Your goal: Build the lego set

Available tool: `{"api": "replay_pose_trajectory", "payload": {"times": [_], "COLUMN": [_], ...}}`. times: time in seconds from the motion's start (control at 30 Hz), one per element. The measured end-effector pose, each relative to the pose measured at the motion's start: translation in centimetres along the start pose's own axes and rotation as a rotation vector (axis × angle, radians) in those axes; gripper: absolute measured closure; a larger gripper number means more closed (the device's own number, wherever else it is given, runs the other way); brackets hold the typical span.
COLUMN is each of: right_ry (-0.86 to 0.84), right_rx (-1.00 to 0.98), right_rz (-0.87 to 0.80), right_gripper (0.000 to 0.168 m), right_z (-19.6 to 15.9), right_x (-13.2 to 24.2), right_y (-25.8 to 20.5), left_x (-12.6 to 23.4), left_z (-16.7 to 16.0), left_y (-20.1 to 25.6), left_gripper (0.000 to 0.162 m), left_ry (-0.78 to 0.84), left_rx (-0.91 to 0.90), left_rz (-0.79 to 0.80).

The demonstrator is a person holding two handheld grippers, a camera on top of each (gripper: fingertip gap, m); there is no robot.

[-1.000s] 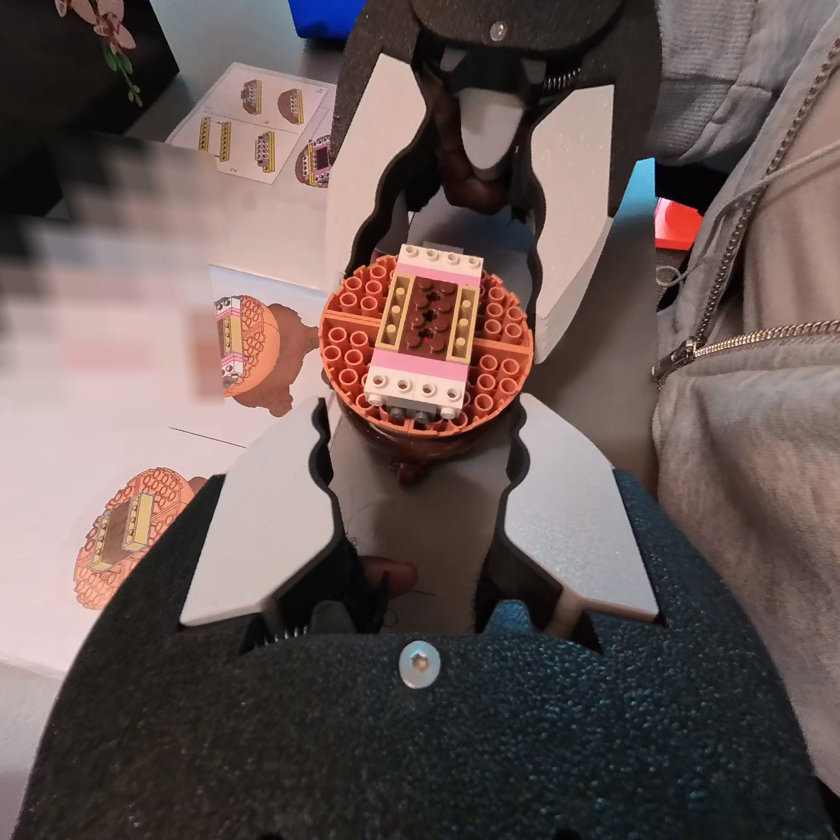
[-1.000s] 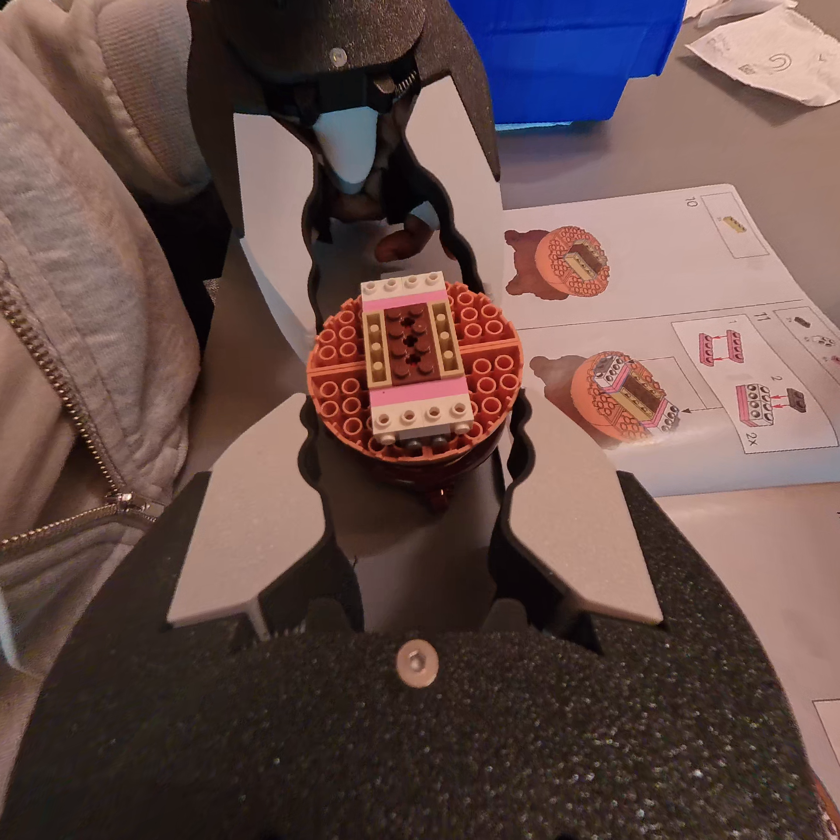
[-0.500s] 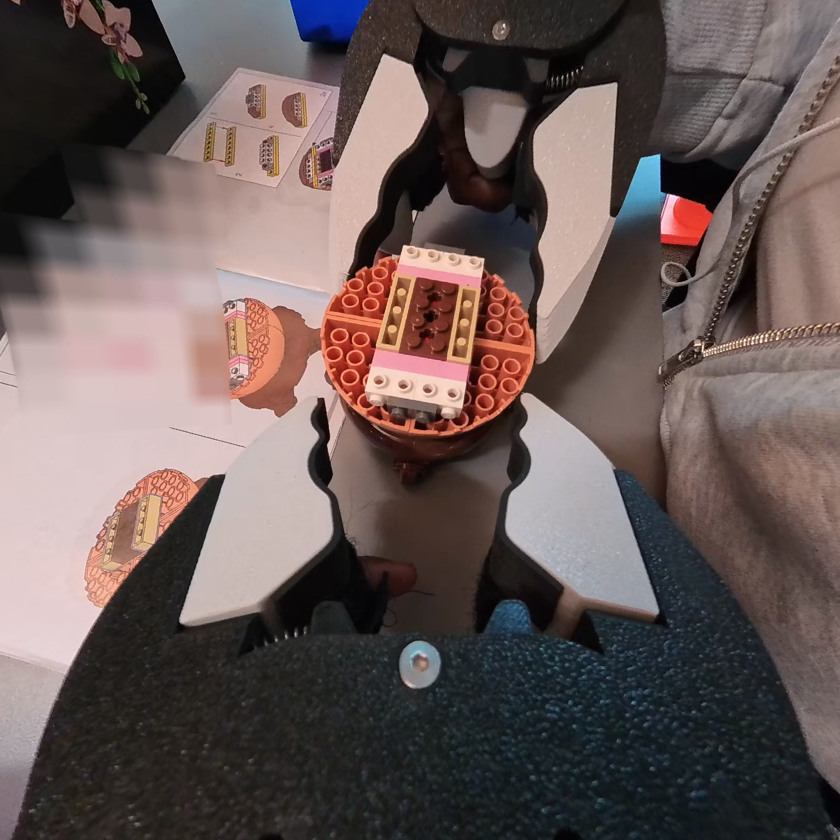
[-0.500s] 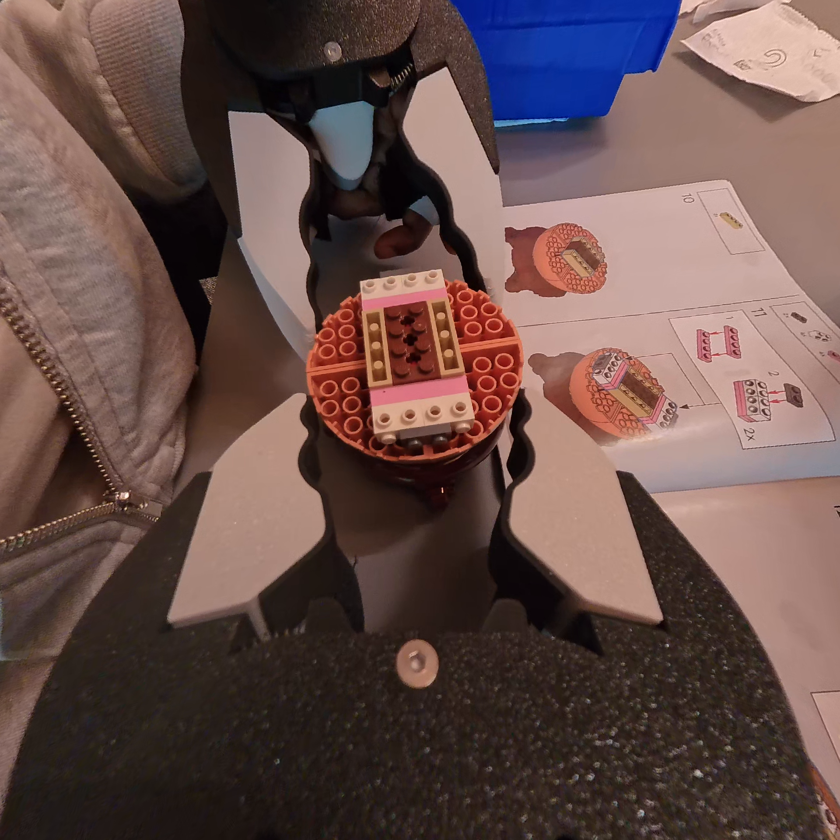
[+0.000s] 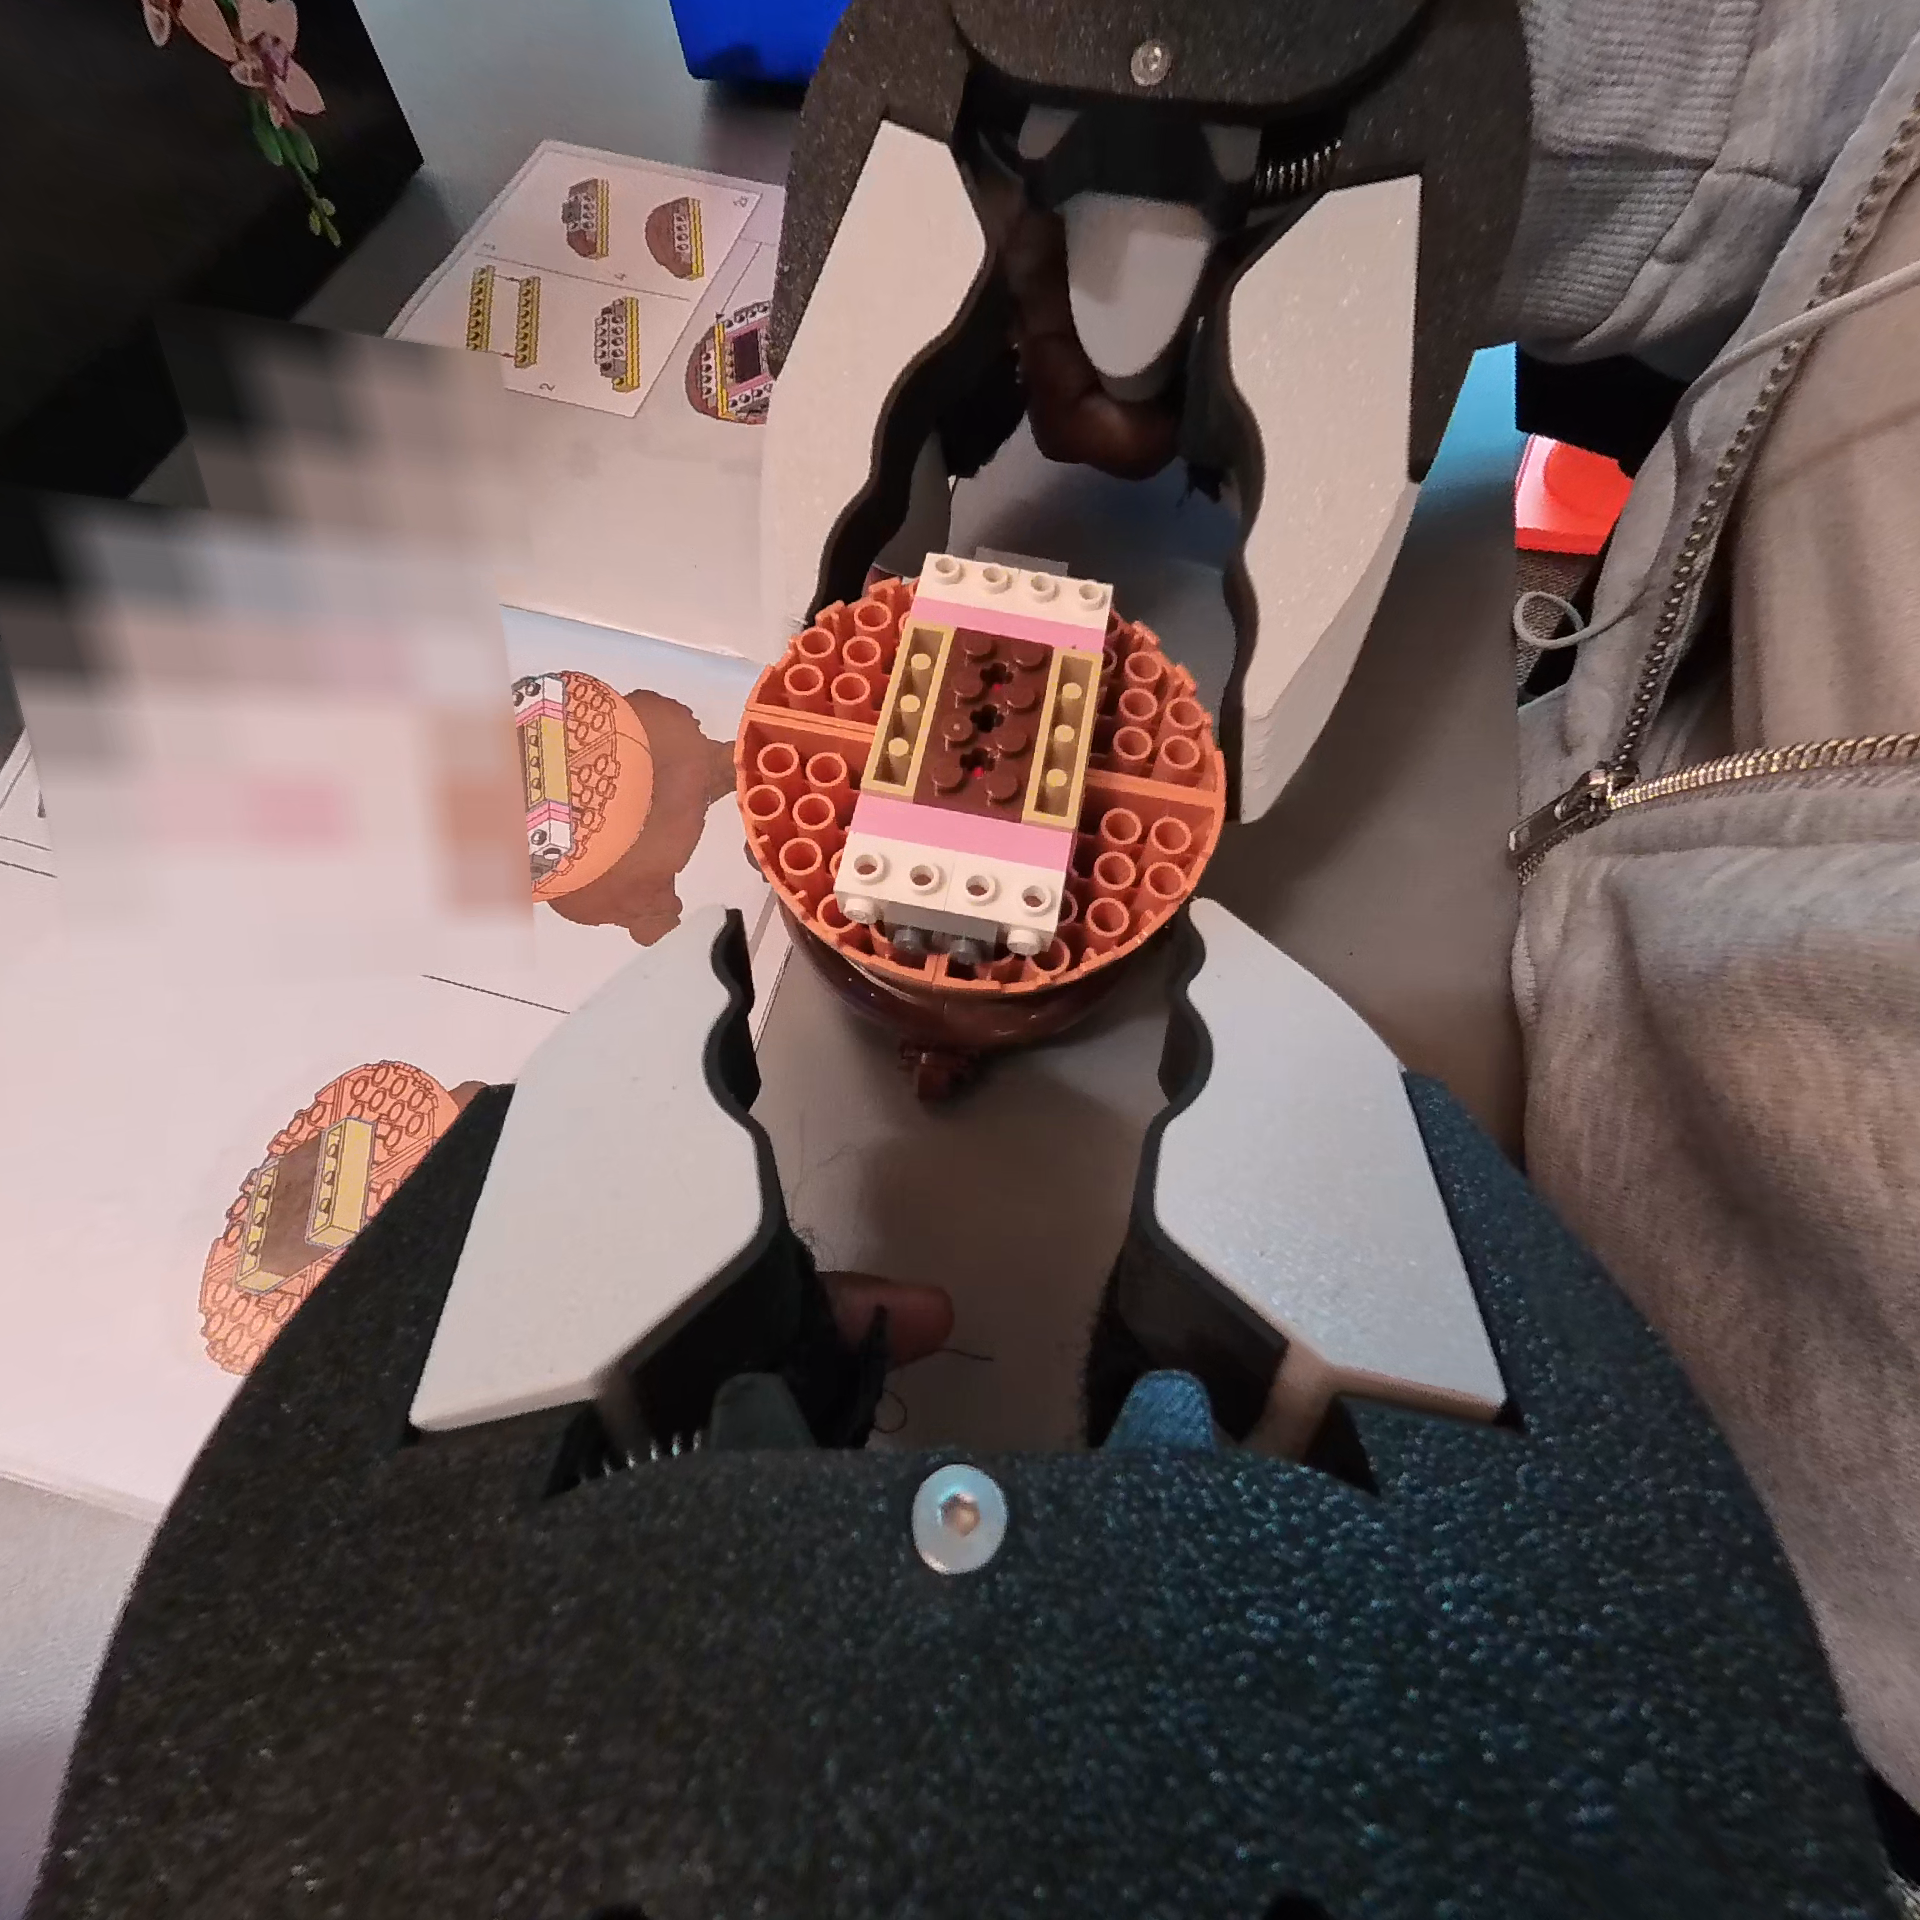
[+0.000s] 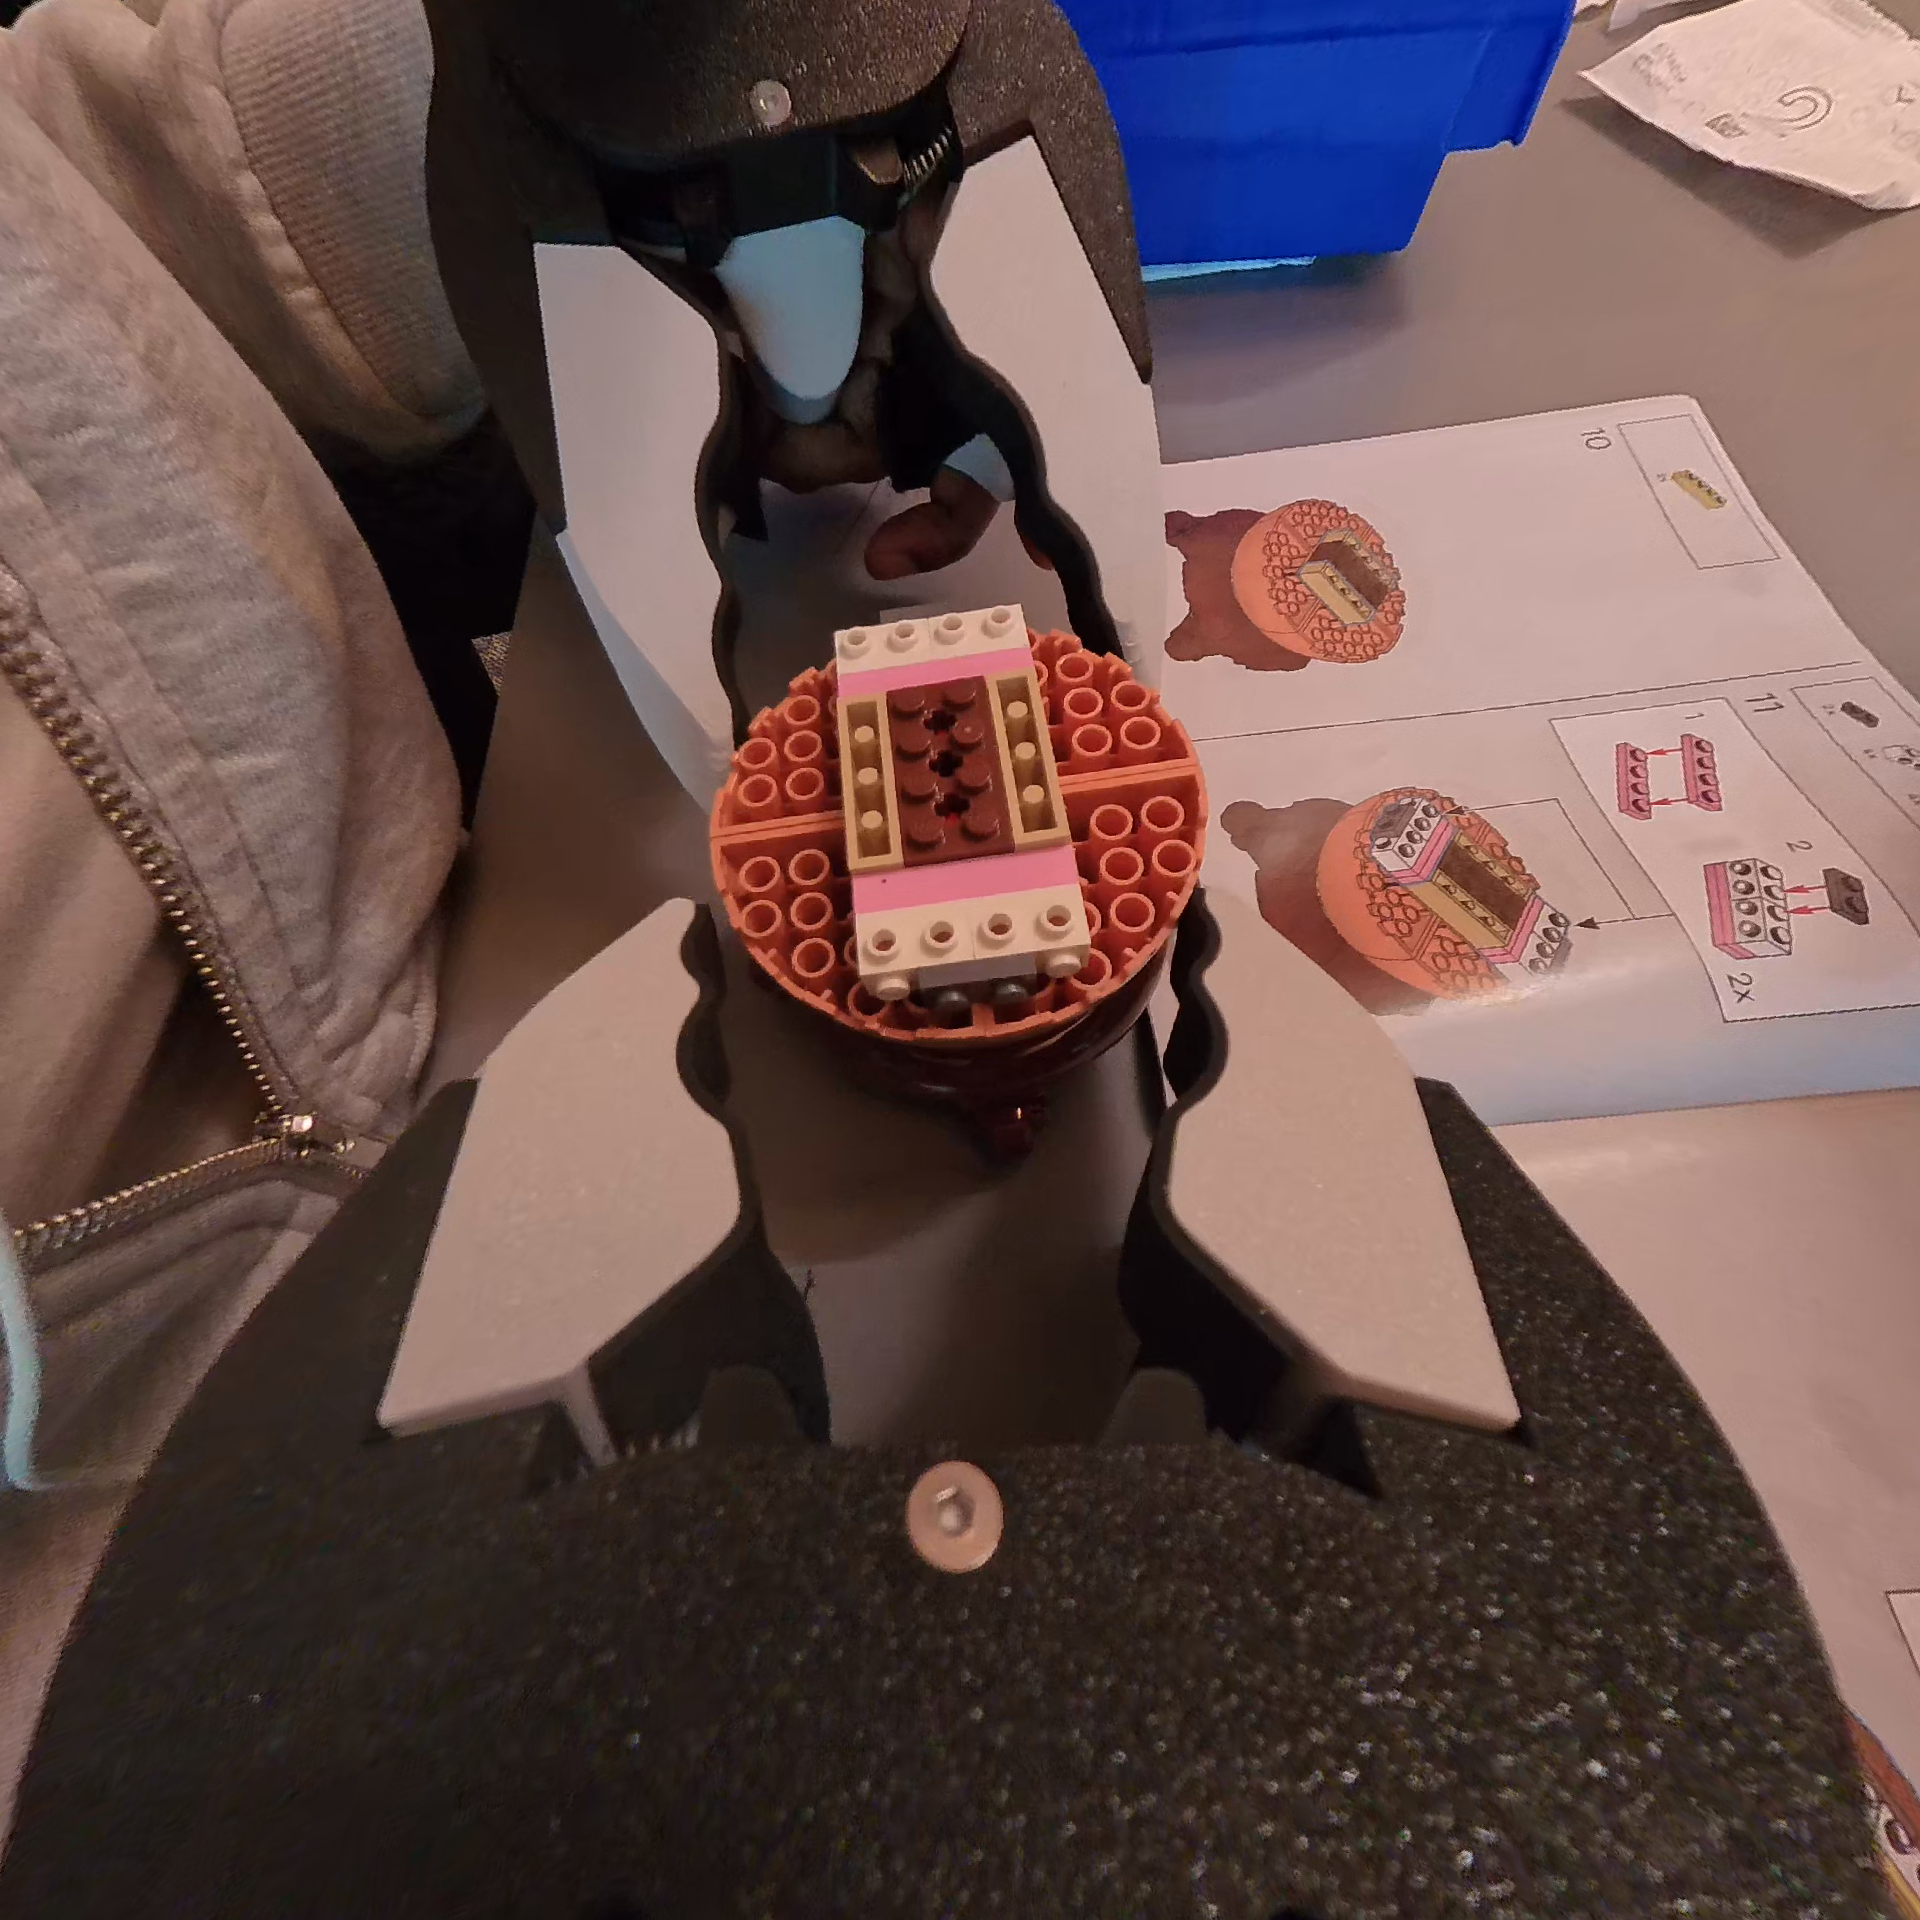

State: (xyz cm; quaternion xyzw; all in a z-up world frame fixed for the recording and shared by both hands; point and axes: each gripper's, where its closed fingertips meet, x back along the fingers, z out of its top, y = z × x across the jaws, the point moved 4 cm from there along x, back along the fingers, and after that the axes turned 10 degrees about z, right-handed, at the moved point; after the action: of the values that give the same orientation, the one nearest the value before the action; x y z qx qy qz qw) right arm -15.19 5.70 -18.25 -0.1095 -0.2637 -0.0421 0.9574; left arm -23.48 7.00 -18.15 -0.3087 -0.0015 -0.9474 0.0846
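nothing has really shifted in the last second: the round orange studded lego build (image 5: 982, 774) sits centre frame, left gripper (image 5: 961, 935) clamped at six o'clock, right gripper (image 6: 940, 940) clamped opposite. likely checking the open instruction booklet (image 6: 1621, 748) at three o'clock.

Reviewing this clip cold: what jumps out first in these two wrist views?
The round orange lego build, underside tubes facing up with a white, pink, tan and brown block stack across its middle, sits dead centre. The left tool and right tool face each other, each gripping the build's rim from opposite sides. The open instruction booklet lies on the grey table, with a blue bin behind.
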Motion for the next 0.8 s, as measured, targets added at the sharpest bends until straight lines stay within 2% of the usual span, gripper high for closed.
{"api": "replay_pose_trajectory", "payload": {"times": [0.1,0.3,0.4,0.43,0.5,0.6,0.67,0.8], "right_ry": [-0.006,-0.017,-0.065,-0.092,-0.143,-0.184,-0.195,-0.226], "right_rx": [-0.01,-0.039,-0.049,-0.049,-0.049,-0.074,-0.085,-0.054], "right_rz": [0.002,-0.048,-0.1,-0.118,-0.153,-0.168,-0.167,-0.123], "right_gripper": [0.082,0.071,0.058,0.053,0.049,0.054,0.059,0.059], "right_z": [0.0,-0.3,-0.6,-0.7,-0.9,-1.1,-1.0,-1.0], "right_x": [0.1,1.9,3.1,3.4,3.9,4.2,4.2,4.1], "right_y": [-0.1,0.6,1.4,1.7,2.6,3.9,4.7,5.1], "left_x": [0.0,0.5,0.9,1.0,1.3,1.3,1.2,0.8], "left_z": [-0.2,-1.0,-1.4,-1.5,-1.7,-1.9,-2.0,-2.3], "left_y": [-0.1,-0.5,-1.2,-1.6,-2.6,-4.3,-5.0,-5.4], "left_gripper": [0.084,0.047,0.019,0.016,0.016,0.016,0.017,0.022], "left_ry": [-0.015,-0.114,-0.189,-0.218,-0.255,-0.276,-0.28,-0.302], "left_rx": [0.006,0.052,0.059,0.049,0.031,0.043,0.045,0.035], "left_rz": [0.0,0.002,0.051,0.075,0.128,0.16,0.148,0.081]}}
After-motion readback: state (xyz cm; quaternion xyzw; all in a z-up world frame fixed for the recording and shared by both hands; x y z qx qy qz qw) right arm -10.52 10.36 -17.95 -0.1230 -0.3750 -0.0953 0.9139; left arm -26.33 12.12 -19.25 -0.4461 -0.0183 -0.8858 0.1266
